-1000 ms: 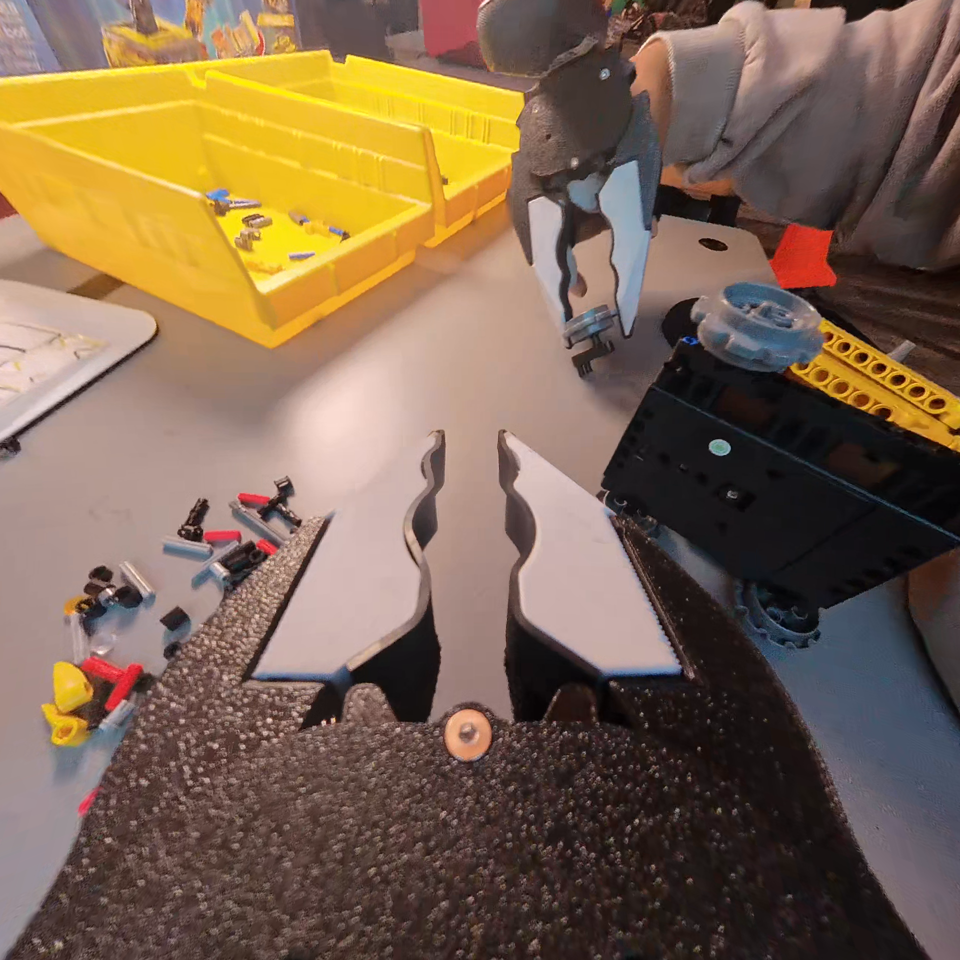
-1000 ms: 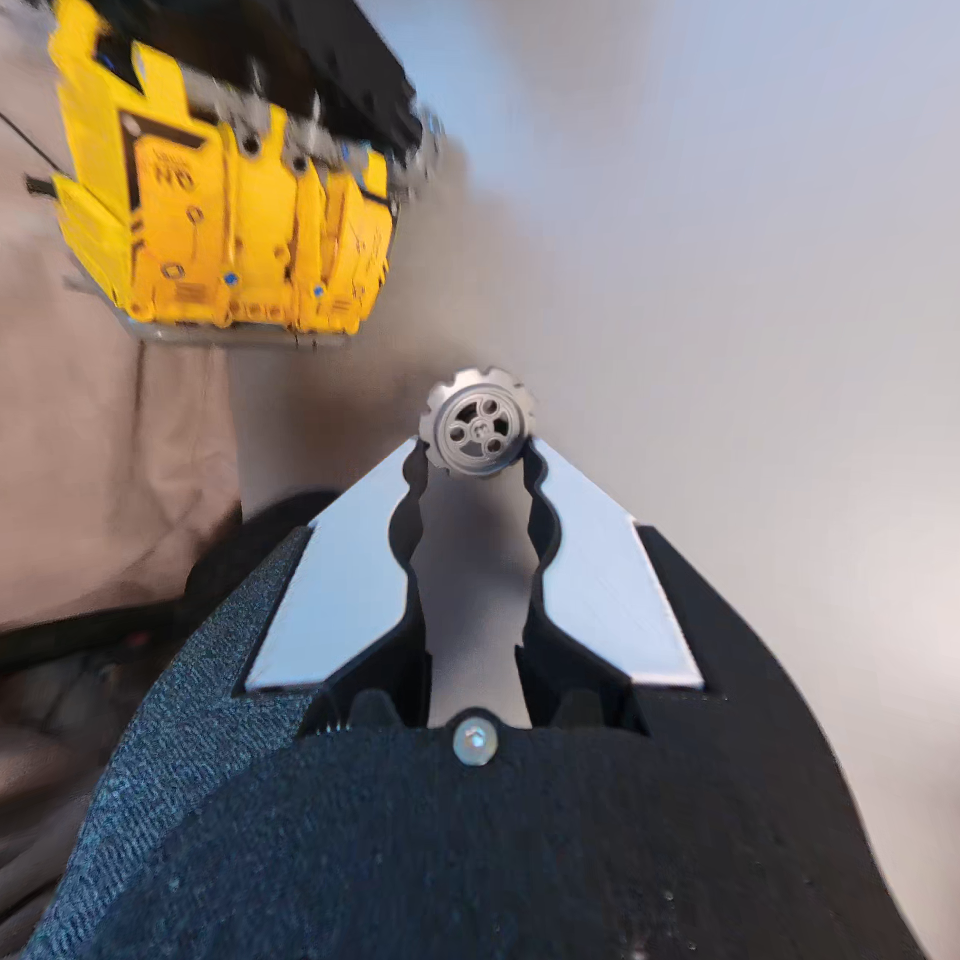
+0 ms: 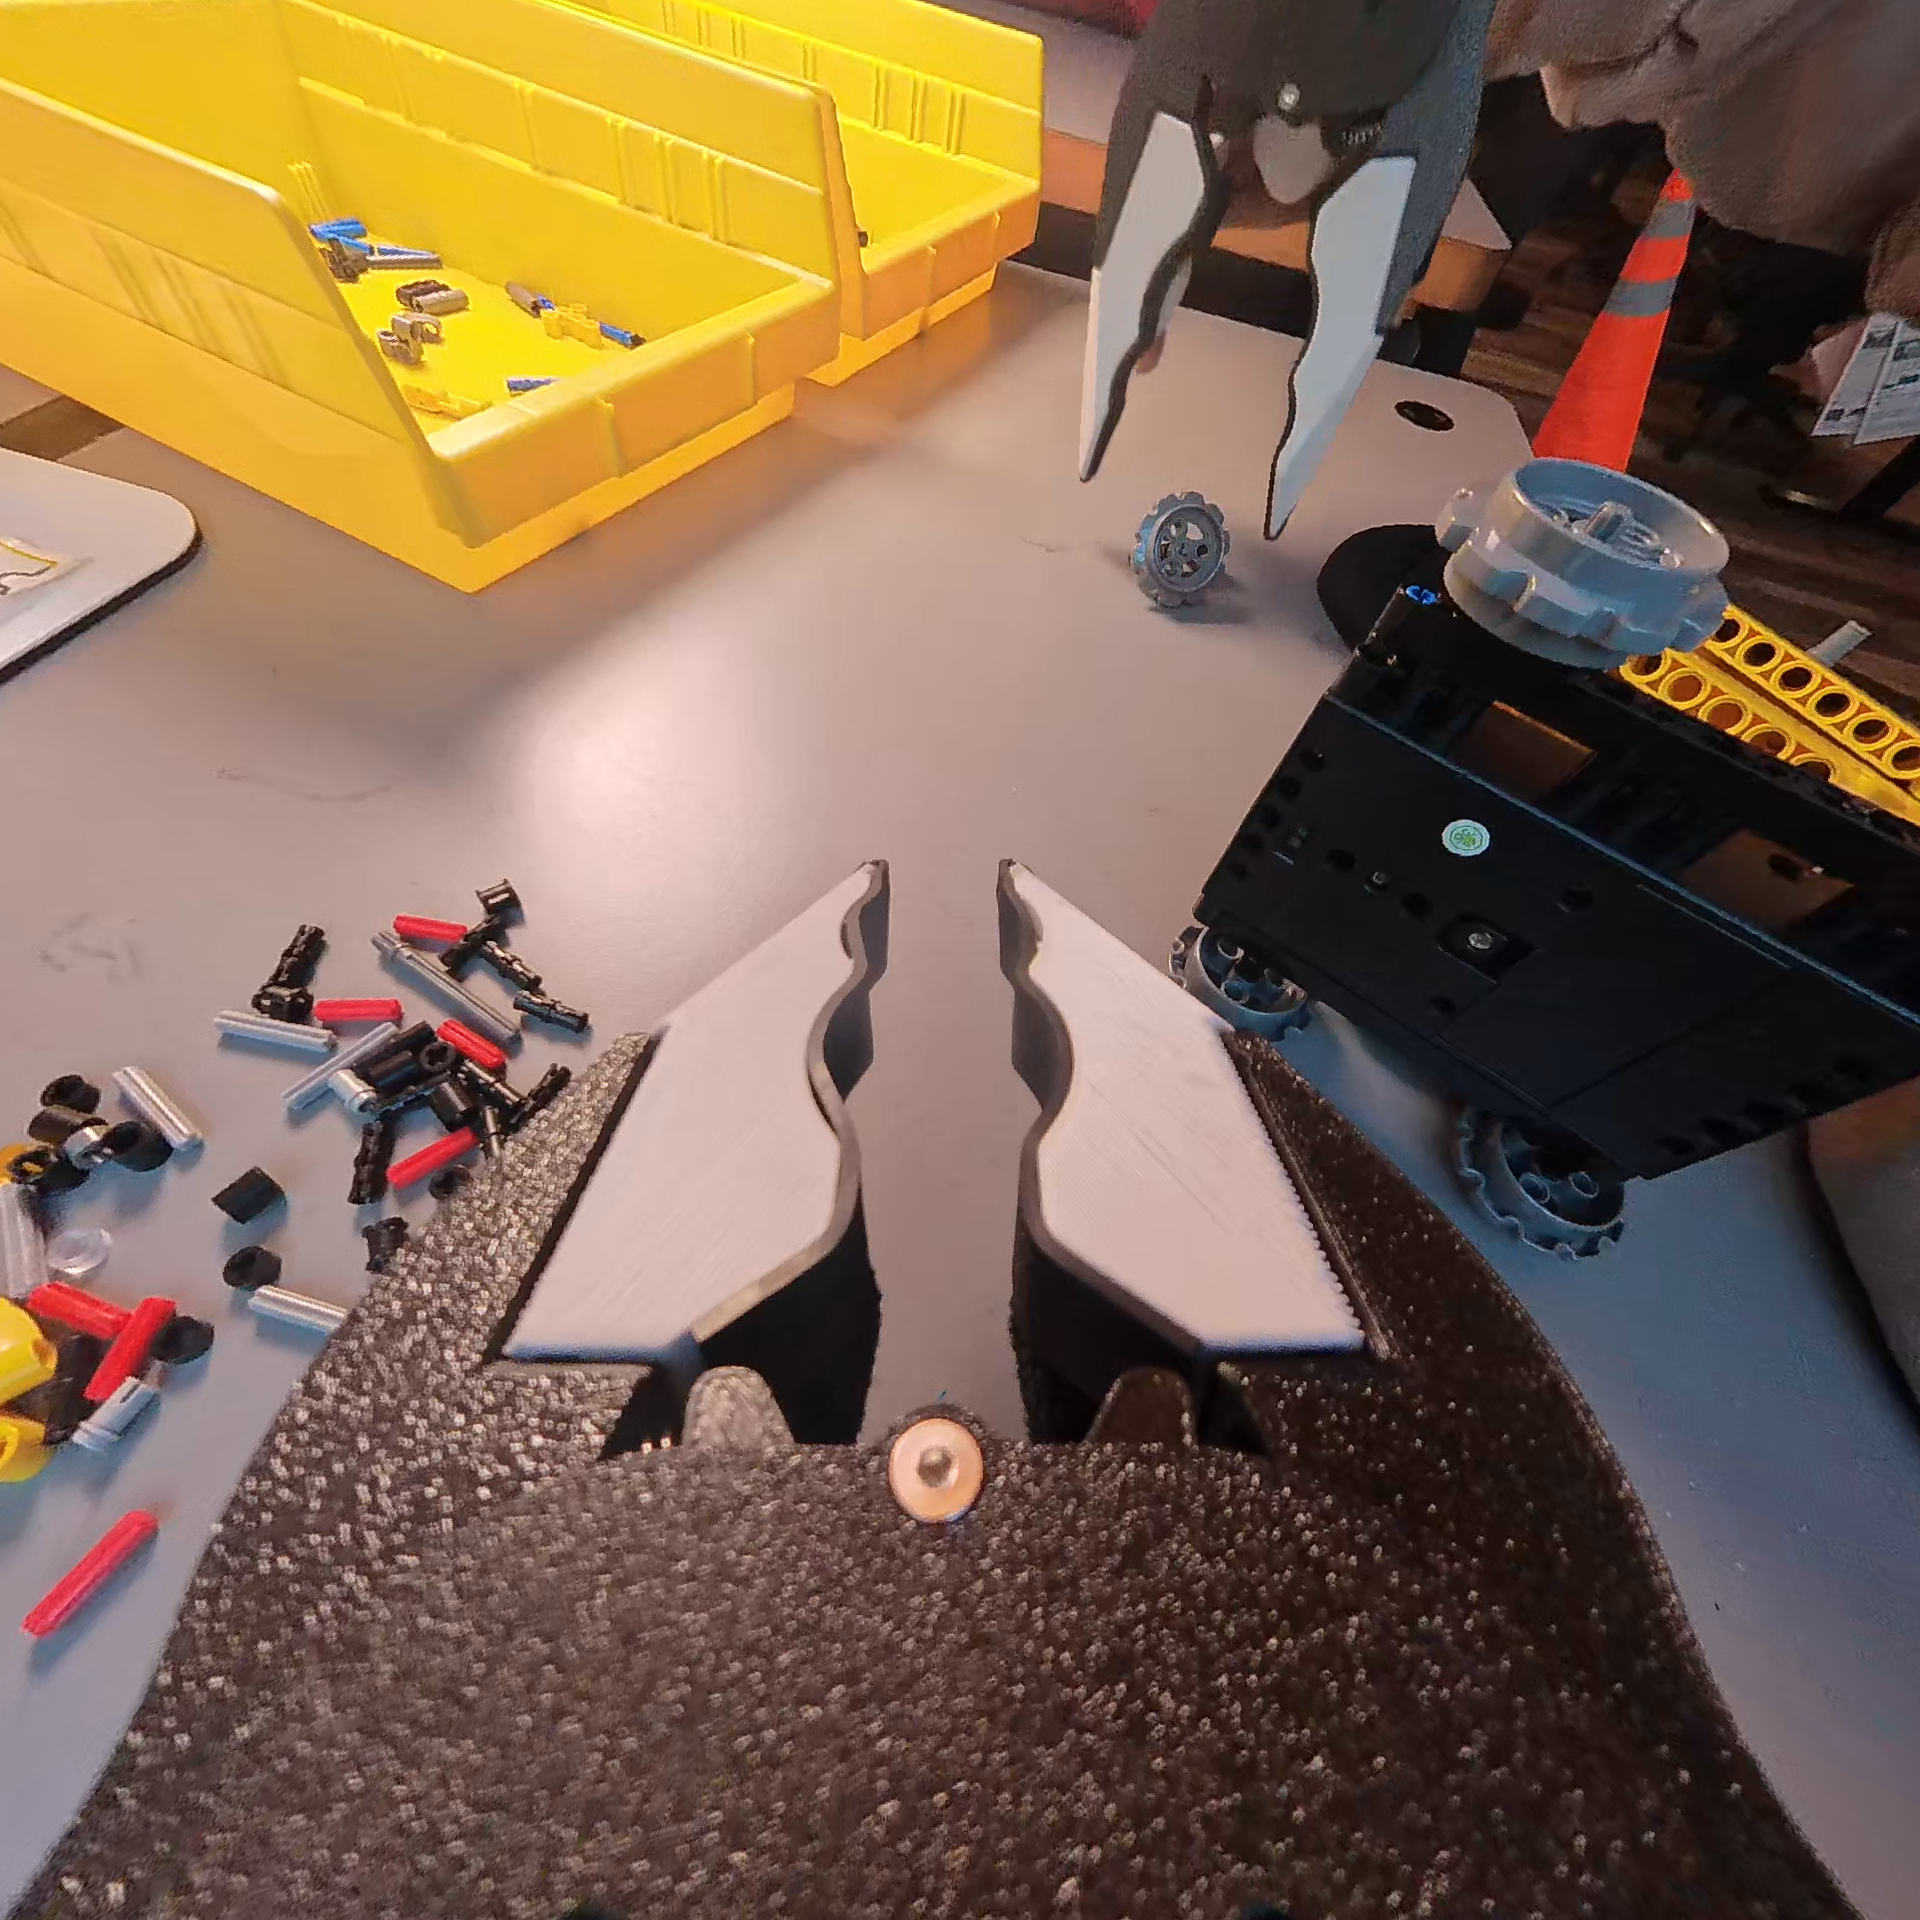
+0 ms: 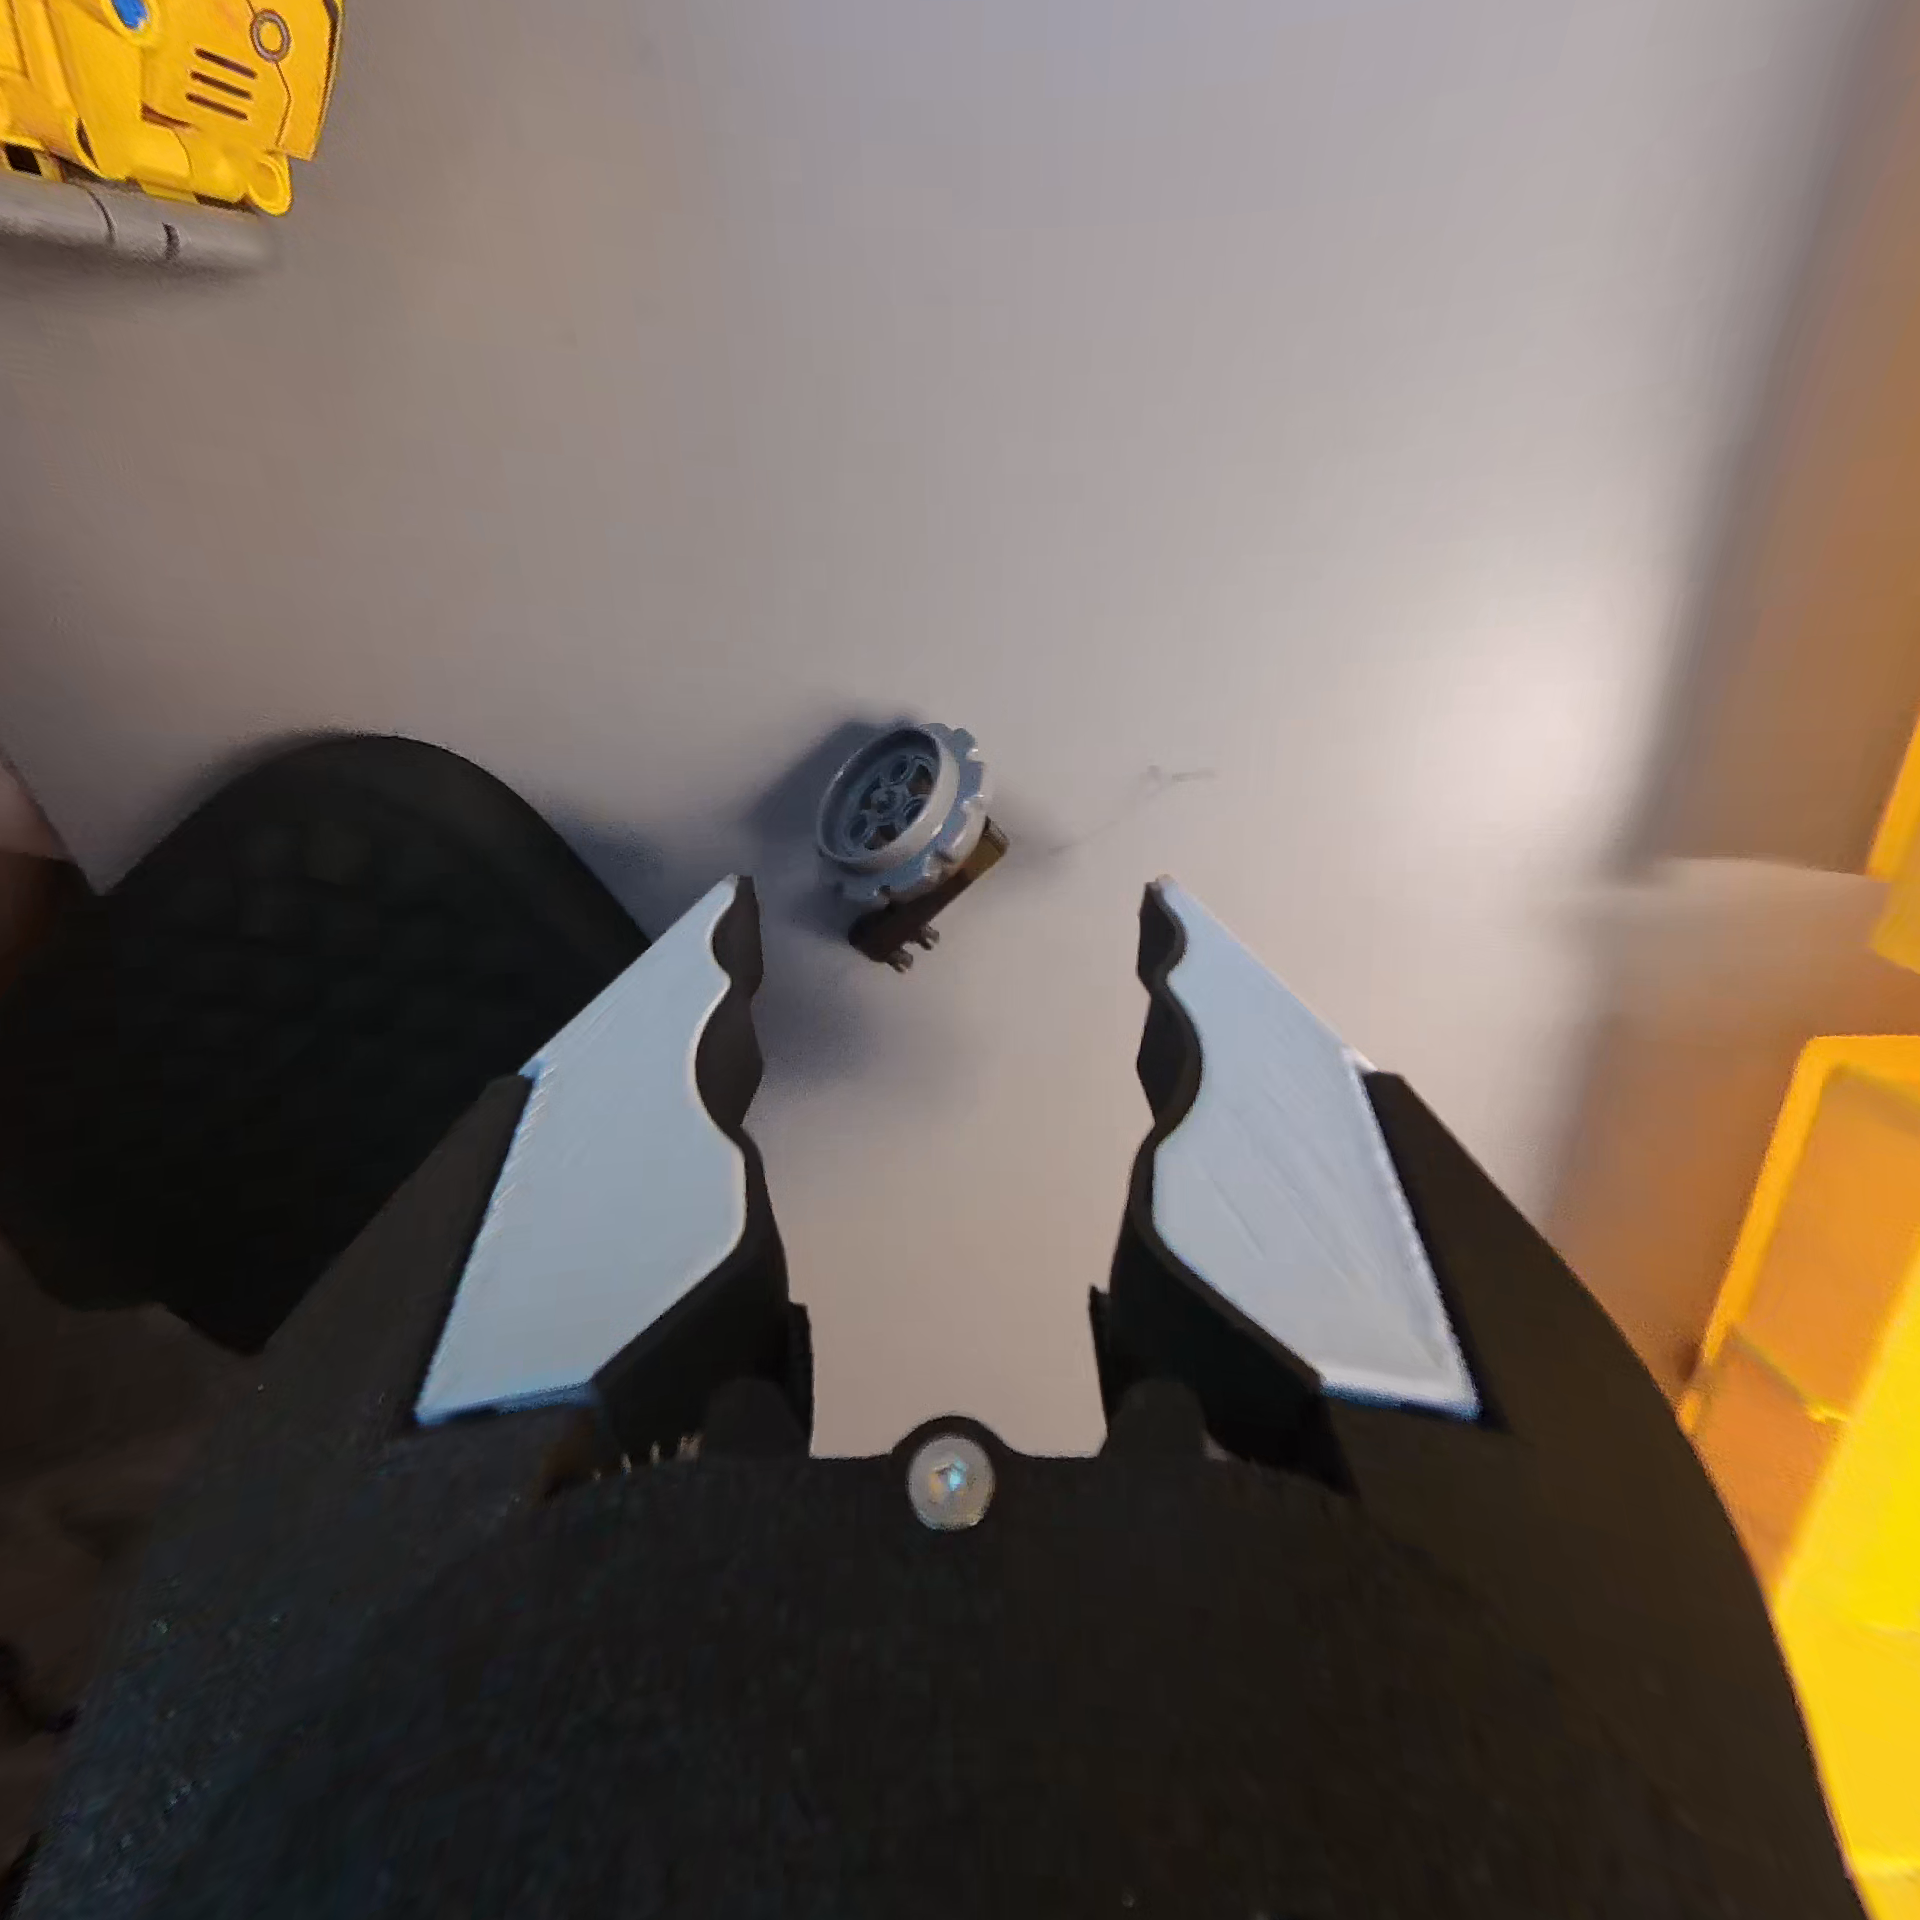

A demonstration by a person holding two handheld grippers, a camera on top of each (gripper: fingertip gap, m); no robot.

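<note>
Now the right gripper [image 4: 945, 894] is hanging wide apart, holding nothing, just above the small grey wheel [image 4: 902, 821] lying loose on the worktop [image 3: 623, 727], so a bump might roll it away, while the left gripper [image 3: 940, 883] is sitting nearly closed and empty.

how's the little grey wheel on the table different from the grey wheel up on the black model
The small grey wheel lies loose on the table, below the open right gripper; the large grey wheel sits mounted on top of the black model. The loose one looks smaller and is tipped on its edge; the mounted one faces upward. Both are grey with notched rims.
</note>
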